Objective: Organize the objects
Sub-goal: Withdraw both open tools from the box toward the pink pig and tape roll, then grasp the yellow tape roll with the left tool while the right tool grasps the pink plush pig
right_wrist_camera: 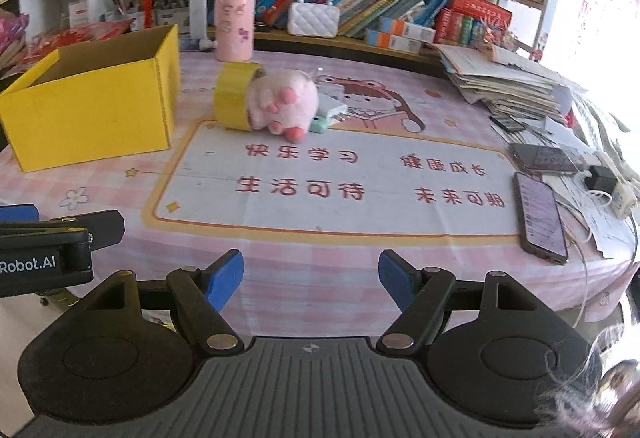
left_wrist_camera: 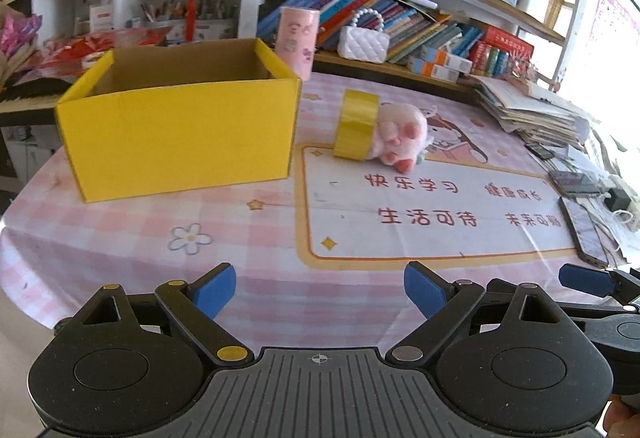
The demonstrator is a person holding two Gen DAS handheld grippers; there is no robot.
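Note:
An open yellow cardboard box [left_wrist_camera: 176, 134] [right_wrist_camera: 92, 114] stands on the table's left side; what I see of its inside is bare. To its right a yellow tape roll [left_wrist_camera: 356, 124] [right_wrist_camera: 234, 96] stands on edge, touching a pink plush toy [left_wrist_camera: 400, 136] [right_wrist_camera: 284, 104]. Behind the plush, the right wrist view shows a white plug adapter [right_wrist_camera: 332, 102] and a mint-green item [right_wrist_camera: 322, 124]. My left gripper [left_wrist_camera: 320, 292] is open and empty over the near table edge. My right gripper [right_wrist_camera: 311, 278] is open and empty beside it, to the right.
A pink cylinder [left_wrist_camera: 298, 42] [right_wrist_camera: 234, 26] stands behind the box. A smartphone [right_wrist_camera: 540, 222], a second phone [right_wrist_camera: 544, 158], cables and a charger lie at the right. A paper stack [right_wrist_camera: 504, 78] sits back right. Bookshelves line the far side.

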